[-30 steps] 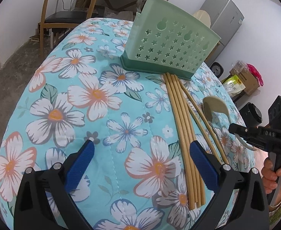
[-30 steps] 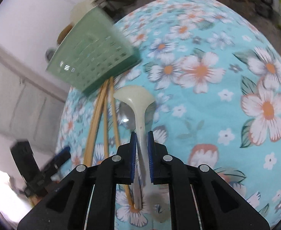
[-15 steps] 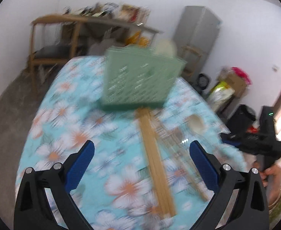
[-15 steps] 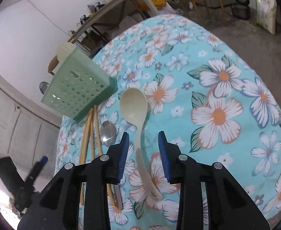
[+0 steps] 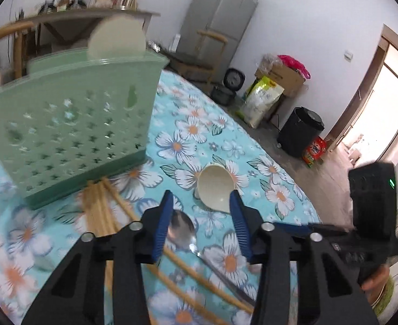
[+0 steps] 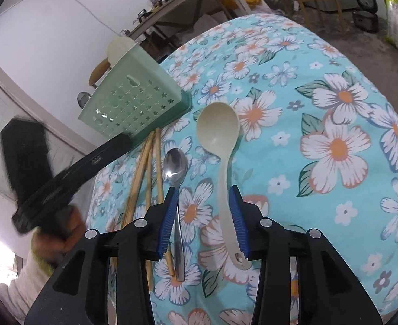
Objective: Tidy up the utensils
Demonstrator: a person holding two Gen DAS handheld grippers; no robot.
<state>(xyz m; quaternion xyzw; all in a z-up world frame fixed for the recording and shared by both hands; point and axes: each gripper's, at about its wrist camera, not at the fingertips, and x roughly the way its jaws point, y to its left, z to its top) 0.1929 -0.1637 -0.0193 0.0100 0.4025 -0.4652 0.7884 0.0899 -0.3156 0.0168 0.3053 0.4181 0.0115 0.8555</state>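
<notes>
A green perforated utensil basket (image 6: 134, 103) (image 5: 71, 132) stands on the floral tablecloth. In front of it lie several bamboo chopsticks (image 6: 142, 173) (image 5: 104, 211), a metal spoon (image 6: 176, 173) (image 5: 181, 230) and a cream plastic ladle (image 6: 220, 140) (image 5: 215, 189). My right gripper (image 6: 203, 203) is open and empty above the spoon and ladle handles. My left gripper (image 5: 200, 205) is open and empty, hovering over the spoon bowl and ladle bowl. A cream utensil (image 5: 116, 39) stands in the basket.
The table's right edge (image 5: 294, 189) drops to the floor, where a black bin (image 5: 300, 131), bags and a fridge (image 5: 220, 13) stand. A wooden chair (image 5: 6, 35) and a shelf lie behind the basket. The left gripper's body (image 6: 71, 170) crosses the right wrist view.
My right gripper has opened and let go of the ladle, which now lies on the cloth. My left gripper has swung right toward the spoon and ladle and narrowed its jaws.
</notes>
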